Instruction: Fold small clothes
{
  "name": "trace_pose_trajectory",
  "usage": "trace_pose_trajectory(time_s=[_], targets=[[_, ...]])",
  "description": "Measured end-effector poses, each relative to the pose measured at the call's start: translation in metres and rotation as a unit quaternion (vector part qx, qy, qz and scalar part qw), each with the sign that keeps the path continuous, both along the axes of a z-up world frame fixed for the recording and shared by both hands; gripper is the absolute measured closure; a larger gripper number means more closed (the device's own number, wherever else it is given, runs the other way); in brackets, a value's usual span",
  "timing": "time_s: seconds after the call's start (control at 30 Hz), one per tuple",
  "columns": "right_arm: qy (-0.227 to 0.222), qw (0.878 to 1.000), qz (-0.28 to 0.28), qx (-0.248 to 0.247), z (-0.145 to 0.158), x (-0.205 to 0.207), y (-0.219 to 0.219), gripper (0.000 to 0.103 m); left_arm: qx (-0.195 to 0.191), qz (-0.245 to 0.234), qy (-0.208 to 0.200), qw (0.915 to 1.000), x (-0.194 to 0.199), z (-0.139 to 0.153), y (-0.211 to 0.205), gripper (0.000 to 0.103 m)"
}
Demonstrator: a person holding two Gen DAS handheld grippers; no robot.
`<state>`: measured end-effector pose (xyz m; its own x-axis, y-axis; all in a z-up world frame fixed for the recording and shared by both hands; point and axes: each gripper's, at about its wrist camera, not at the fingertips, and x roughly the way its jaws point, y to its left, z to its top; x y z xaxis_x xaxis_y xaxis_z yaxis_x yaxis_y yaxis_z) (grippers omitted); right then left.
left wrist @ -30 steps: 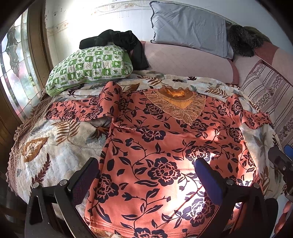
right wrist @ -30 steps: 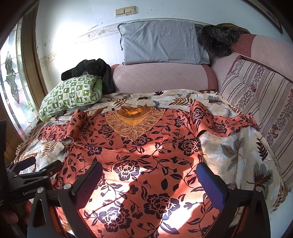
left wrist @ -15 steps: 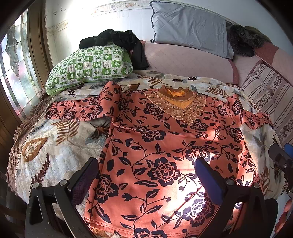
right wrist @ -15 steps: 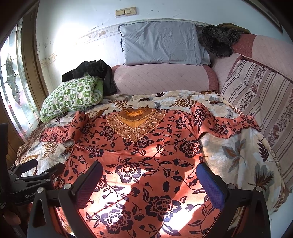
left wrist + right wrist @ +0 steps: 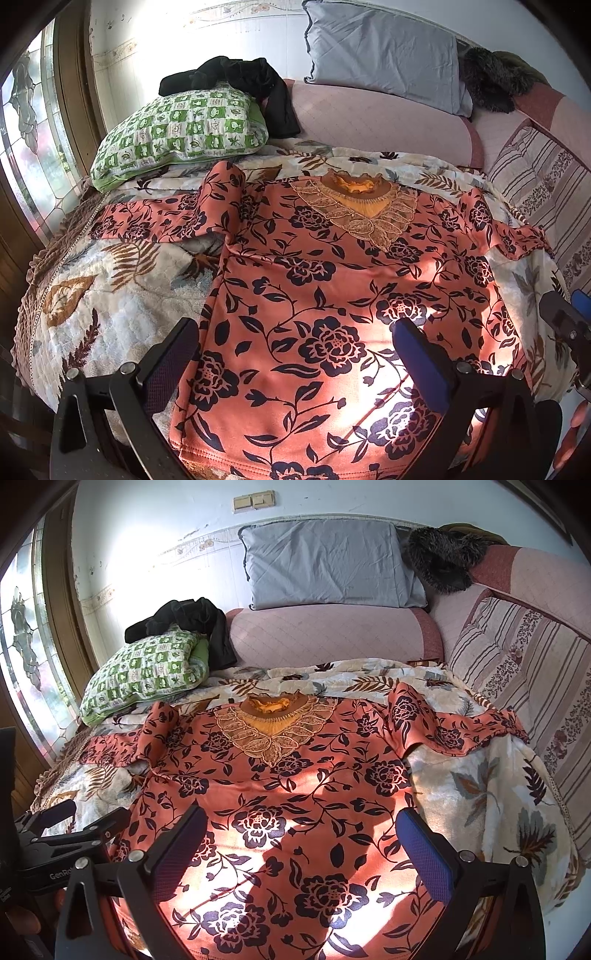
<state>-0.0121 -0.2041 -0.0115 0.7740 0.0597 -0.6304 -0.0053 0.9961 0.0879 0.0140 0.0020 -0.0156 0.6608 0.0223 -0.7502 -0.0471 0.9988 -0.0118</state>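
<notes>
An orange top with dark flowers (image 5: 332, 295) lies spread face up on the bed, collar away from me, sleeves out to both sides; it also shows in the right wrist view (image 5: 295, 794). My left gripper (image 5: 295, 365) is open and empty above the hem's left half. My right gripper (image 5: 299, 849) is open and empty above the hem's right half. The left gripper shows at the left edge of the right wrist view (image 5: 70, 830). The right gripper shows at the right edge of the left wrist view (image 5: 565, 325).
A leaf-patterned blanket (image 5: 110, 295) covers the bed. A green checked pillow (image 5: 177, 133) with black clothing (image 5: 240, 74) on it lies at the back left. A grey pillow (image 5: 328, 565) and pink bolster (image 5: 332, 635) lie at the back. A striped cushion (image 5: 524, 679) lines the right.
The right wrist view has pulled back and risen slightly, so the top sits a little lower in frame. The left gripper has barely moved. Both stay open.
</notes>
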Motion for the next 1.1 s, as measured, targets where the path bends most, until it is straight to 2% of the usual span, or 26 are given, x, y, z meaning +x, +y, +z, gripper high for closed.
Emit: trace_pose_trajectory(time_s=[0.1, 0.17, 0.27, 0.37, 0.43, 0.47, 0.57, 0.67, 0.73, 0.83, 0.9, 1.0, 1.07, 1.1], targets=[[0.01, 1.0, 0.004, 0.01, -0.006, 0.004, -0.003, 0.0, -0.014, 0.005, 0.01, 0.9998, 0.003, -0.009, 0.009, 0.0], [0.024, 0.999, 0.008, 0.042, -0.014, 0.009, -0.015, 0.0, -0.023, 0.017, 0.027, 0.9992, 0.008, -0.02, 0.02, 0.0], [0.052, 0.991, -0.017, 0.121, -0.031, 0.019, -0.058, 0.0, -0.037, 0.045, 0.054, 0.9968, 0.014, -0.04, 0.041, 0.0], [0.07, 0.97, -0.06, 0.224, -0.051, 0.033, -0.127, 0.0, -0.03, 0.071, 0.081, 0.9937, 0.018, -0.062, 0.061, 0.0], [0.07, 0.948, -0.111, 0.289, -0.063, 0.042, -0.183, 0.0, -0.029, 0.086, 0.096, 0.9913, 0.017, -0.073, 0.074, 0.0], [0.061, 0.934, -0.135, 0.326, -0.068, 0.046, -0.213, 0.0, -0.029, 0.094, 0.102, 0.9899, 0.018, -0.079, 0.08, 0.0], [0.033, 0.877, -0.221, 0.425, -0.087, 0.06, -0.305, 0.0, -0.023, 0.122, 0.117, 0.9853, 0.019, -0.091, 0.098, 0.0], [0.016, 0.829, -0.278, 0.484, -0.103, 0.083, -0.38, 0.001, -0.011, 0.146, 0.123, 0.9816, 0.023, -0.096, 0.113, 0.0], [0.01, 0.811, -0.293, 0.506, -0.11, 0.104, -0.415, 0.001, -0.005, 0.161, 0.12, 0.9797, 0.026, -0.097, 0.124, 0.0], [0.002, 0.805, -0.302, 0.511, -0.115, 0.137, -0.449, 0.004, -0.001, 0.189, 0.11, 0.9758, 0.033, -0.095, 0.141, 0.0], [0.004, 0.804, -0.313, 0.506, -0.12, 0.158, -0.465, 0.012, 0.001, 0.207, 0.103, 0.9728, 0.037, -0.094, 0.155, 0.0], [0.016, 0.804, -0.325, 0.497, -0.138, 0.185, -0.476, 0.025, 0.004, 0.234, 0.095, 0.9675, 0.041, -0.093, 0.175, 0.0], [0.018, 0.805, -0.33, 0.492, -0.145, 0.198, -0.481, 0.043, 0.007, 0.251, 0.093, 0.9634, 0.041, -0.095, 0.189, 0.0], [0.015, 0.811, -0.333, 0.481, -0.145, 0.203, -0.483, 0.049, 0.006, 0.258, 0.092, 0.9617, 0.041, -0.096, 0.195, 0.0]])
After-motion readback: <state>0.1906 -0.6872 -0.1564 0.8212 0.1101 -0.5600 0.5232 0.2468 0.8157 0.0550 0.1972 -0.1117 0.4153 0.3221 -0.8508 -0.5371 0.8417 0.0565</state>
